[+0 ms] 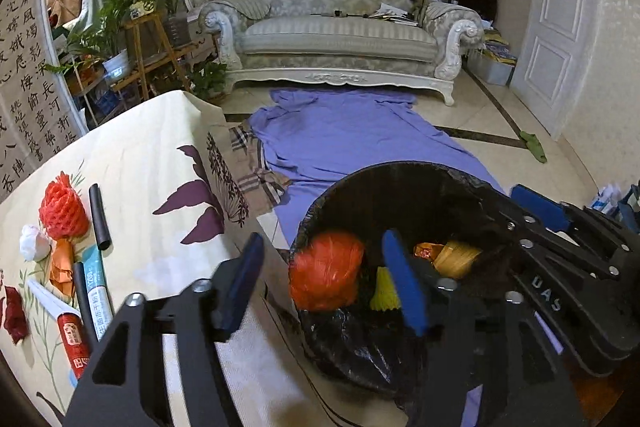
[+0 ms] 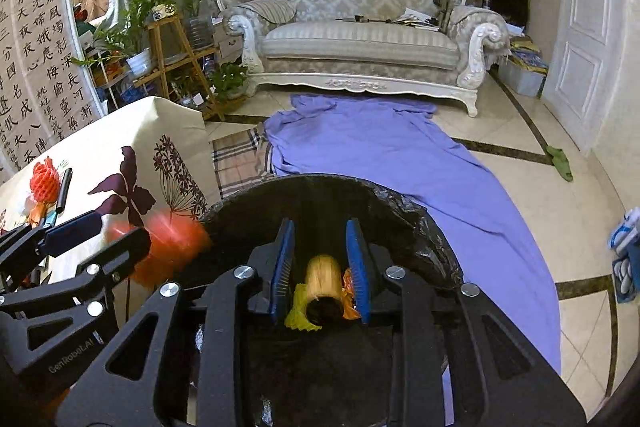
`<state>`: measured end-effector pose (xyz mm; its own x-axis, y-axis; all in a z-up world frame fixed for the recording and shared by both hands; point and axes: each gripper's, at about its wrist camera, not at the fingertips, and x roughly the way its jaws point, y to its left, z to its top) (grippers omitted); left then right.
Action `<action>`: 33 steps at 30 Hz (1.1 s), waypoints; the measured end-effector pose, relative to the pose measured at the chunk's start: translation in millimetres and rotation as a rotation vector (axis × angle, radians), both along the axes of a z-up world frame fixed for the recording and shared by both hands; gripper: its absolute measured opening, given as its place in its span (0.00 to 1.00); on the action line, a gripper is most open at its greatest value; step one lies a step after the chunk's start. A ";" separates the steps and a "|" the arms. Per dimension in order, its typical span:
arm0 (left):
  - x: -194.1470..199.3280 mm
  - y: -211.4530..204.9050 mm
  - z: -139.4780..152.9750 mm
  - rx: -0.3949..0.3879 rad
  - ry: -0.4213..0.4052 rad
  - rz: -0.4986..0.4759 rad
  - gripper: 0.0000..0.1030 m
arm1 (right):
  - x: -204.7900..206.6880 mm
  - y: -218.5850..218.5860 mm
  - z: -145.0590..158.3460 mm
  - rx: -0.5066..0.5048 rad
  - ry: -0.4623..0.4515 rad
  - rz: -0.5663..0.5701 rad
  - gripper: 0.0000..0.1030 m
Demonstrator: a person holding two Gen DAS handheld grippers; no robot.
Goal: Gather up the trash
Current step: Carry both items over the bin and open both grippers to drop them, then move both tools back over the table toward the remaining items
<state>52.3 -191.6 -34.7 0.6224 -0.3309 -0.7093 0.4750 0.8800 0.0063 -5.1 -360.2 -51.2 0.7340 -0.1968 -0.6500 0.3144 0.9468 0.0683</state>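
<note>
Orange, blurred net ball (image 1: 326, 275) is in the bin (image 1: 400, 179), free between your left gripper's (image 1: 324, 283) open jaws. Your right gripper (image 2: 320, 267) stands narrow, apart from the yellow roll (image 2: 322, 277).

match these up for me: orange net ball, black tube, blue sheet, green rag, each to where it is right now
Things:
1 orange net ball
2 black tube
3 blue sheet
4 green rag

Places:
A spread on the floor before the sofa
B at the bin's mouth
C on the flowered tablecloth
D on bare tiles near the white door

Pairs: 1-B, 2-C, 3-A, 4-D
</note>
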 end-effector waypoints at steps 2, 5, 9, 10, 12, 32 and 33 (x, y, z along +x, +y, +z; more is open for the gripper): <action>0.1 1.5 0.2 0.000 0.005 0.008 0.68 | -2.5 -1.5 0.3 -0.003 -0.004 -0.007 0.38; -0.6 2.6 3.2 -0.004 0.000 0.022 0.73 | -5.0 -2.6 1.2 -0.001 -0.006 -0.016 0.41; -4.0 11.2 8.2 -0.011 -0.003 0.037 0.74 | -7.3 -0.7 4.6 0.006 -0.012 -0.019 0.47; -5.6 13.7 9.4 -0.013 -0.005 0.040 0.74 | -8.1 1.4 5.9 0.006 -0.014 -0.016 0.47; -6.9 18.6 11.9 -0.016 -0.009 0.047 0.74 | -9.6 6.3 7.8 0.008 -0.016 -0.008 0.47; -18.5 135.5 28.2 -0.004 -0.053 0.269 0.74 | -3.3 110.7 24.3 0.004 -0.015 0.198 0.49; -19.1 145.7 27.3 -0.002 -0.051 0.290 0.74 | -2.6 120.1 24.5 0.004 -0.013 0.221 0.49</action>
<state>33.2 -45.8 -7.4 0.7258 -0.1351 -0.6745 0.2025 0.9790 0.0218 -7.7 -240.1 -26.7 0.7673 -0.0279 -0.6407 0.0985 0.9923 0.0747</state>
